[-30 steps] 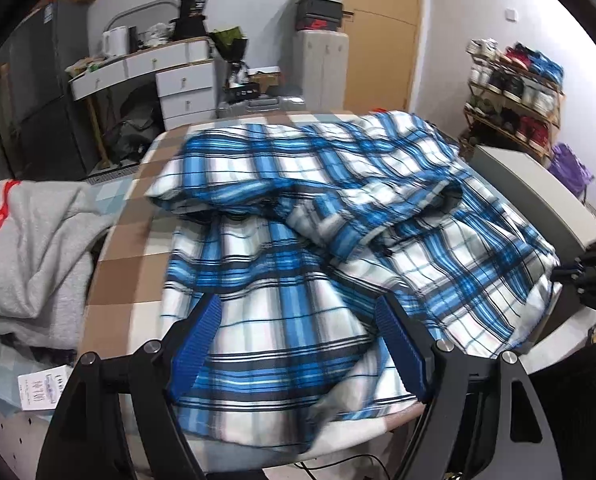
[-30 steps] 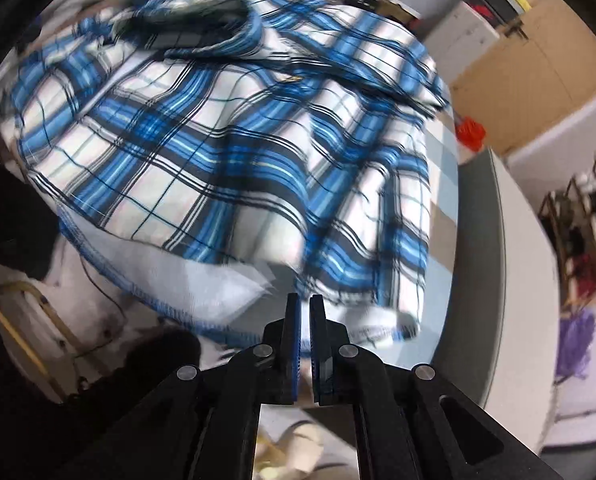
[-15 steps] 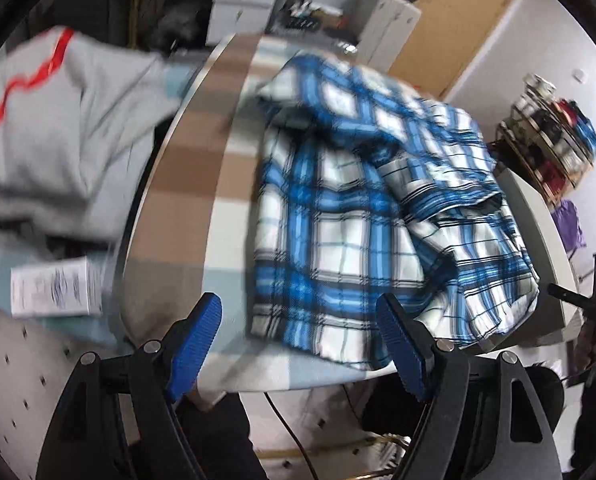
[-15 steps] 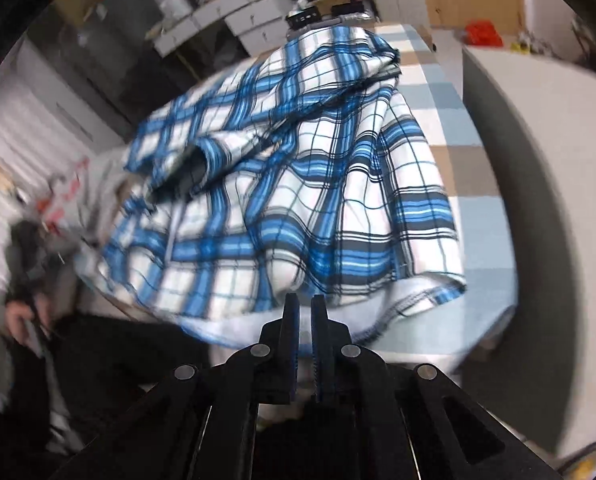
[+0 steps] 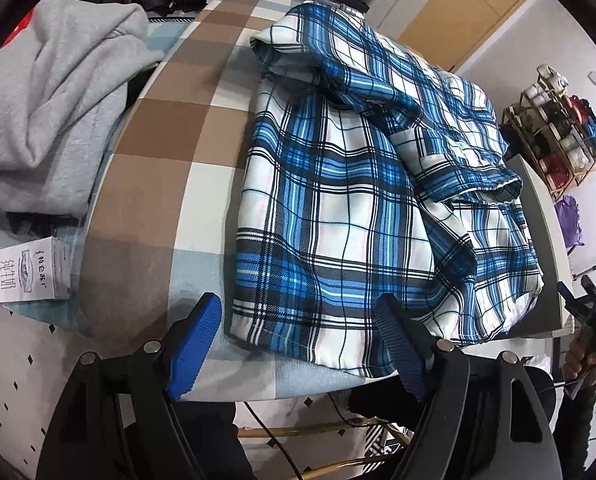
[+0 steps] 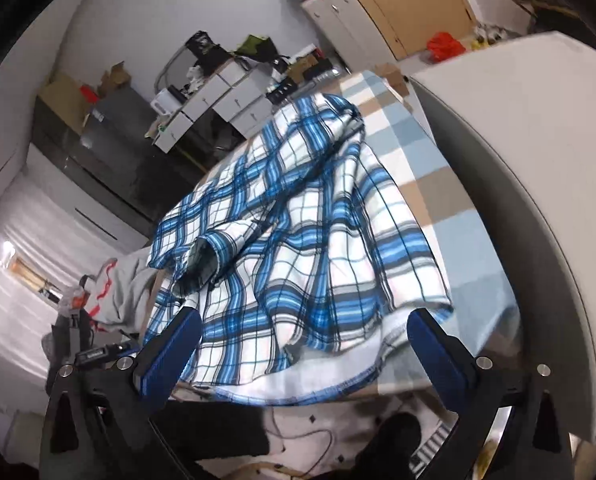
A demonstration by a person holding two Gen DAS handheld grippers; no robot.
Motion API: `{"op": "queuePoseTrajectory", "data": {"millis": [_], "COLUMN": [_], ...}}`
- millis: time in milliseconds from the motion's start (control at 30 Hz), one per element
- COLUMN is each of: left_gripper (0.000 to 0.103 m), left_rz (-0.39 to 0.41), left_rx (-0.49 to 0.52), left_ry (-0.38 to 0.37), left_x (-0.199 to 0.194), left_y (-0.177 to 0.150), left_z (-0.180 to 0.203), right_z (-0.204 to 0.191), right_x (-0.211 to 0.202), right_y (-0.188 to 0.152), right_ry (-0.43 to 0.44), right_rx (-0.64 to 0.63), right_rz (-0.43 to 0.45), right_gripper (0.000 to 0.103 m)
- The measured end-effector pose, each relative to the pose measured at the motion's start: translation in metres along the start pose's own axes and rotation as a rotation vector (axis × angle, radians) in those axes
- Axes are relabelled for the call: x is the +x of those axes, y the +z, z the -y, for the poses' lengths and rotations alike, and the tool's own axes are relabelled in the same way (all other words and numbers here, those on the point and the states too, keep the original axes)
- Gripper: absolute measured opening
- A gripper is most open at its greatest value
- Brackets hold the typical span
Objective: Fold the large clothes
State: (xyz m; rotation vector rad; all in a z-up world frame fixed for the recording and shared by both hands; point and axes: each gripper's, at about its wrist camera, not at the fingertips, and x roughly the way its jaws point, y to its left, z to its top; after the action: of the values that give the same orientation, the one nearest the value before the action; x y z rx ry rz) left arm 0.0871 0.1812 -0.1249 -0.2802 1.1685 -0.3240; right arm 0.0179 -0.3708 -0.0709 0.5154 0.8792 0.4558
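A blue and white plaid shirt [image 5: 362, 184] lies loosely folded on the checked table [image 5: 170, 152], with a sleeve bunched across its far right side. It also shows in the right wrist view [image 6: 310, 248]. My left gripper [image 5: 298, 320] is open and empty, held just off the near table edge at the shirt's near hem. My right gripper [image 6: 302, 332] is open and empty, held off the table edge at the shirt's white-lined hem. The right gripper also shows in the left wrist view [image 5: 590, 312], at the far right.
A grey sweatshirt [image 5: 50, 96] is heaped left of the table. A white carton [image 5: 22, 276] lies below it. A grey cabinet top [image 6: 538, 184] borders the table's right side. A shoe rack [image 5: 558, 128] and drawers [image 6: 214, 96] stand behind.
My right gripper has opened and let go of the shirt hem. Both grippers have drawn back from the shirt. The shirt now lies settled on the table.
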Motion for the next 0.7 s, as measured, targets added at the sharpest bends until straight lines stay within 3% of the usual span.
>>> {"op": "queuePoseTrajectory", "data": {"millis": [167,300,600,667,700], "left_gripper": [0.076,0.076,0.076,0.065,0.042], "left_rz": [-0.032,-0.047,-0.048,-0.056,-0.064], "left_rx": [0.003,-0.003,0.001,-0.001,0.009], "left_ry": [-0.022,-0.078,-0.115,-0.146,-0.136], "left_x": [0.009,0.01,0.011,0.012,0.013], "left_y": [0.004,0.005,0.005,0.006,0.007], "left_z": [-0.003,-0.009,-0.014,-0.014,-0.013], "right_z": [0.025,0.039,0.048,0.045,0.043], "right_x": [0.018,0.032,0.06,0.063,0.062], "right_y": [0.009,0.023,0.029,0.029,0.029], "right_ry": [-0.108,-0.12,-0.108,-0.116,-0.112], "right_rx": [0.082,0.092,0.076,0.061,0.06], "right_rz": [-0.057,-0.094,-0.146,-0.15,-0.155], "right_gripper": [0.103,0.103,0.103,0.102,0.102]}}
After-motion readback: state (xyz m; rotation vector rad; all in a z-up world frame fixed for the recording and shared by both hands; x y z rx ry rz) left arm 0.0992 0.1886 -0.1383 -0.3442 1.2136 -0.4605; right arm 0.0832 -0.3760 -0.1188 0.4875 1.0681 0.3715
